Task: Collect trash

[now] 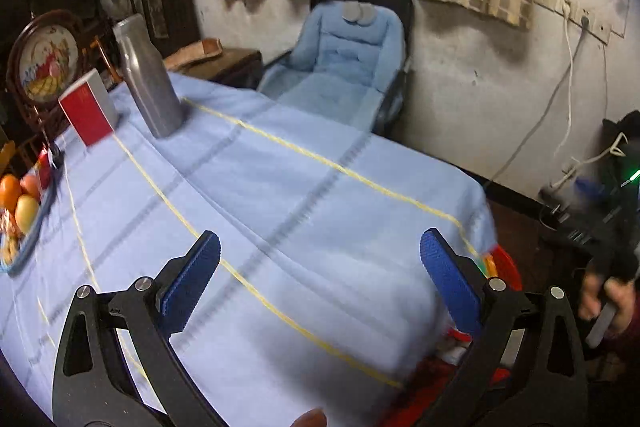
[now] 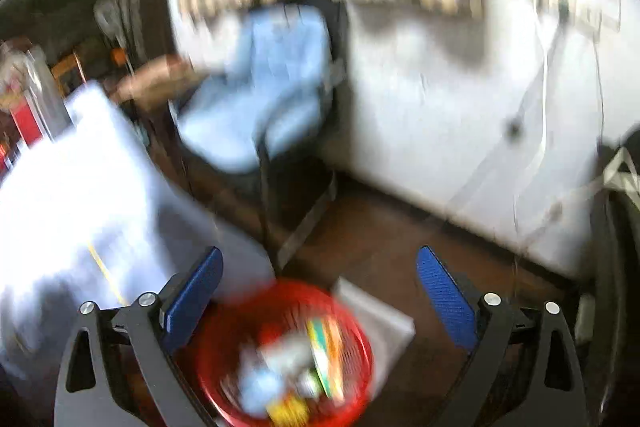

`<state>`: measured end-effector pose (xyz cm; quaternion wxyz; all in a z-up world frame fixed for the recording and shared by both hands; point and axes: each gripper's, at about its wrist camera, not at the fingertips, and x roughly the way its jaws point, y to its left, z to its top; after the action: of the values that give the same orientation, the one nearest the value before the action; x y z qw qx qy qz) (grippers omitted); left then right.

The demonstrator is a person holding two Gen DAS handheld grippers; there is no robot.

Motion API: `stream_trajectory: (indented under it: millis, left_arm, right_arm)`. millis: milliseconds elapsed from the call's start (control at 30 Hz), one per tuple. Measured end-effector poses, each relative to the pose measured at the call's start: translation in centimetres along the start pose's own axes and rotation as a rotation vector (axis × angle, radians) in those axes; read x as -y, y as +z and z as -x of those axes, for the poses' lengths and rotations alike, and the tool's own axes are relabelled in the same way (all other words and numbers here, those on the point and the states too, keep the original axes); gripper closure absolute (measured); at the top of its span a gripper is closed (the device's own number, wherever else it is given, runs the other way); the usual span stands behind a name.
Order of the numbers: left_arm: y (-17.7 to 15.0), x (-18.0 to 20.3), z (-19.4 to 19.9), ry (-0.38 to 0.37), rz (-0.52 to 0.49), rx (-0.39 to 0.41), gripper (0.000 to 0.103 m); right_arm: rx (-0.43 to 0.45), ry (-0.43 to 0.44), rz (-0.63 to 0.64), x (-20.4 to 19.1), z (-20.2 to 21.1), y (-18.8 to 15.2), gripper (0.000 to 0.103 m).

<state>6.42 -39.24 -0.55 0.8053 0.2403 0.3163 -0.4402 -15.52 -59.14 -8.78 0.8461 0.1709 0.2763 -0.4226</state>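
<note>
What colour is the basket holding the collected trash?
Red. The basket shows best in the right wrist view, though blurred.

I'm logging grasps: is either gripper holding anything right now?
No. The left gripper and right gripper are both open, empty.
</note>
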Motion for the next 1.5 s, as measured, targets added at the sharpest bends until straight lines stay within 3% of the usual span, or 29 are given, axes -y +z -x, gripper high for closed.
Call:
stream_trajectory:
  millis: [133, 267, 400, 533, 667, 800, 900, 1100, 1200, 1267, 1367, 1500]
  left_arm:
    - [1.4, -0.9, -2.9, -0.04, -0.078, -0.031, 0.007]
    - [2.2, 0.1, -5.5, -0.135, -0.243, -0.029, 0.007]
    - [2.0, -0.8, -8.3, -0.255, -0.376, -0.019, 0.007]
    - [1.1, -4.5, -10.5, -0.337, -0.253, -0.079, 0.007]
    - [0.4, -8.0, -11.2, -0.368, -0.088, -0.12, 0.007]
    - [-0.1, -10.6, -10.6, -0.418, 0.061, -0.138, 0.007]
    - [-0.9, -10.3, -9.2, -0.42, 0.055, -0.132, 0.007]
    - [-2.3, -3.4, -4.9, -0.256, -0.169, -0.053, 0.007]
    - [-3.2, 1.8, -2.9, -0.21, -0.241, -0.071, 0.007]
    - [-4.0, 5.2, -2.0, -0.238, -0.249, -0.096, 0.007]
    - [-5.7, 10.8, -1.9, -0.28, -0.269, -0.121, 0.007]
    - [-8.1, 17.4, -4.3, -0.282, -0.304, -0.165, 0.007]
  right_arm:
    - [0.013, 0.035, 0.009, -4.8, -0.9, 3.5, 0.006]
    - [-0.017, -0.131, 0.065, -7.7, -2.8, 4.5, 0.006]
    - [-0.226, -0.271, -0.062, -6.9, -5.5, 3.0, 0.006]
    - [-0.392, -0.359, -0.193, -5.6, -7.9, 1.3, 0.006]
    - [-0.419, -0.412, -0.223, -5.1, -6.4, 1.3, 0.006]
    - [-0.443, -0.41, -0.218, -4.3, -4.3, 0.1, 0.006]
    - [-0.406, -0.406, -0.198, -2.7, -2.1, -1.3, 0.006]
    - [-0.325, -0.308, -0.157, 0.4, 1.6, -8.0, 0.006]
    - [-0.36, -0.233, -0.173, 1.7, 1.8, -10.1, 0.006]
    - [-0.387, -0.151, -0.156, 2.3, 1.2, -10.4, 0.006]
    - [-0.392, -0.122, -0.115, 3.4, 0.7, -10.8, 0.006]
    - [-0.42, -0.116, -0.066, 5.2, 0.3, -12.5, 0.006]
